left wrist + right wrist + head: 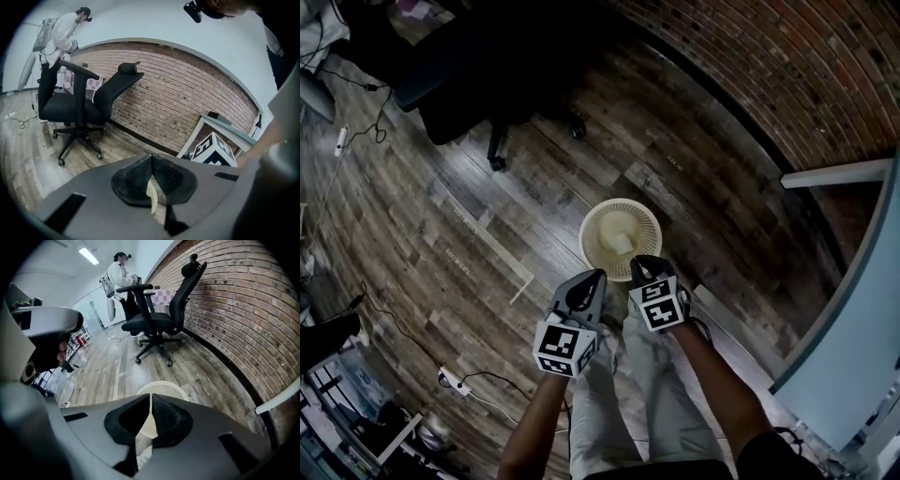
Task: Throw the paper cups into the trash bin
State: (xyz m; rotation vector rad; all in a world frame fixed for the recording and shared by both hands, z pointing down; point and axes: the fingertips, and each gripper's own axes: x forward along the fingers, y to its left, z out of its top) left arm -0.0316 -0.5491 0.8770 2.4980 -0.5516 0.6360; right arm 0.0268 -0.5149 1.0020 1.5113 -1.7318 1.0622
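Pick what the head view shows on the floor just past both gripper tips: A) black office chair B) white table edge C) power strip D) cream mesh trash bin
D: the cream mesh trash bin stands on the wood floor right at the tips of the left gripper and the right gripper.

Office-type workroom indicated. Black swivel chair (pixel 157 319) seen on plank floor (pixel 469 216) beside brick wall (pixel 769 66). White desk (pixel 853 347) seen at right of head view. Power strip (pixel 450 380) and cables (pixel 356 84) laid across floor. Mesh bin (pixel 621 236) set on floor. Strip light (pixel 89 255) mounted on ceiling. Second person (pixel 119 273) seen standing beyond chair.
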